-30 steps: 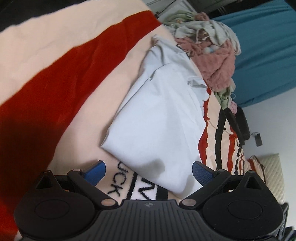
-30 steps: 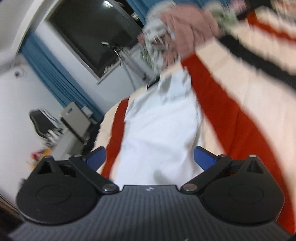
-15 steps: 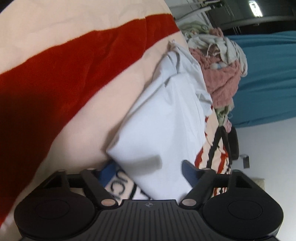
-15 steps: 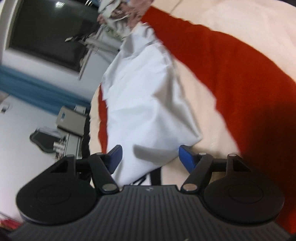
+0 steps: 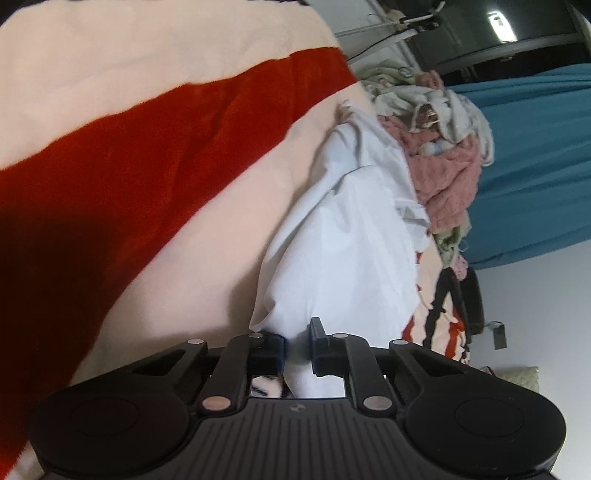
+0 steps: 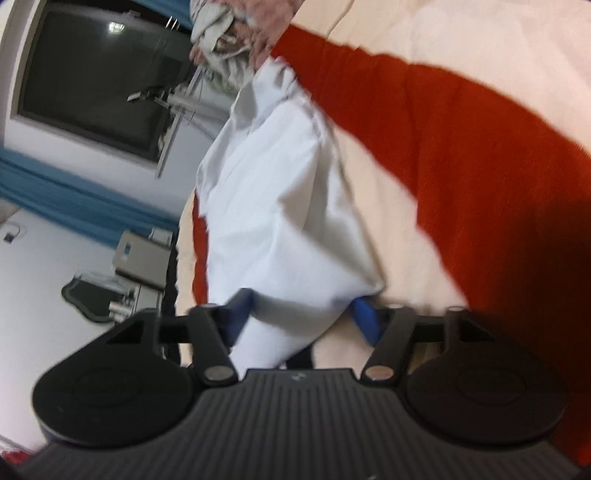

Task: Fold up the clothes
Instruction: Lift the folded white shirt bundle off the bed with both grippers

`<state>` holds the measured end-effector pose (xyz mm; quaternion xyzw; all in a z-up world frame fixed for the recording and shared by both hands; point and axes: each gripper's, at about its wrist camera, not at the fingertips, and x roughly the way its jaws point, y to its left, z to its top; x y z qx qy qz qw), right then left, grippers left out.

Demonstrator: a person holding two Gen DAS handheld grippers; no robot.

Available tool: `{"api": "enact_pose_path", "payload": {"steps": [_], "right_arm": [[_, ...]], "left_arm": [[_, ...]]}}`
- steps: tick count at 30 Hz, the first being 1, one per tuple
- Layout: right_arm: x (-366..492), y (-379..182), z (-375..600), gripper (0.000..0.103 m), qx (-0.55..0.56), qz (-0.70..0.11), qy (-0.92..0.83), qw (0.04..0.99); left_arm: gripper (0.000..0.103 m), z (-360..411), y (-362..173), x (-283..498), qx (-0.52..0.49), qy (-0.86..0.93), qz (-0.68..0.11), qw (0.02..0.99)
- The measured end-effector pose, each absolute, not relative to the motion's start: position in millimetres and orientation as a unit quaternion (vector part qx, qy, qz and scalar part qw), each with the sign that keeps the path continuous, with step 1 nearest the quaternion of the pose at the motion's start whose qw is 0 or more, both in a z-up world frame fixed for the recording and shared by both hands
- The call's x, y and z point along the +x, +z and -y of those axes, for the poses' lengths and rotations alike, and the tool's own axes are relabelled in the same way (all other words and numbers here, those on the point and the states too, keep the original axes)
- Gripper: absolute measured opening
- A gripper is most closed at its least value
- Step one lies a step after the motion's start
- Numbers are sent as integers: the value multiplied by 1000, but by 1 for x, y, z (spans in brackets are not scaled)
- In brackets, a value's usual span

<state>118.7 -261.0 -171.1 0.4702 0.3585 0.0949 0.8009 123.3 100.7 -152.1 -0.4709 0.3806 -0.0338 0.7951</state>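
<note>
A white garment (image 5: 343, 251) lies stretched along a cream and red striped blanket (image 5: 147, 155). My left gripper (image 5: 298, 349) is shut on the near corner of this garment, with cloth pinched between the blue pads. In the right wrist view the same white garment (image 6: 280, 206) runs away from me over the blanket (image 6: 461, 129). My right gripper (image 6: 303, 317) stands partly open, its blue pads on either side of the other near corner, and cloth fills the gap between them.
A heap of pink, green and grey clothes (image 5: 443, 162) sits at the garment's far end, also seen as a heap (image 6: 236, 26) from the right. A blue curtain (image 5: 535, 166) and a black chair (image 5: 472, 295) stand beyond the bed. A dark window (image 6: 92, 74) is on the wall.
Both grippers dropped onto the garment's near corners. The left jaws went from wide open to shut on the cloth. The right jaws narrowed around the other corner.
</note>
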Motion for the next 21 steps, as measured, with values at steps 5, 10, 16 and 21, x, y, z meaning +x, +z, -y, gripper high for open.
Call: {"api": "enact_pose_path", "payload": {"steps": [5, 10, 16, 21], "right_arm": [[112, -158, 265, 16, 446, -318, 91, 832], [84, -110, 258, 11, 382, -218, 111, 891], [25, -53, 257, 11, 326, -95, 130, 932], [-45, -42, 266, 11, 323, -57, 123, 937]], "left_arm": [[10, -98, -128, 110, -453, -68, -337, 822], [9, -92, -92, 79, -426, -104, -276, 856], [9, -78, -63, 6, -393, -139, -221, 882], [9, -65, -52, -61, -377, -158, -193, 892]]}}
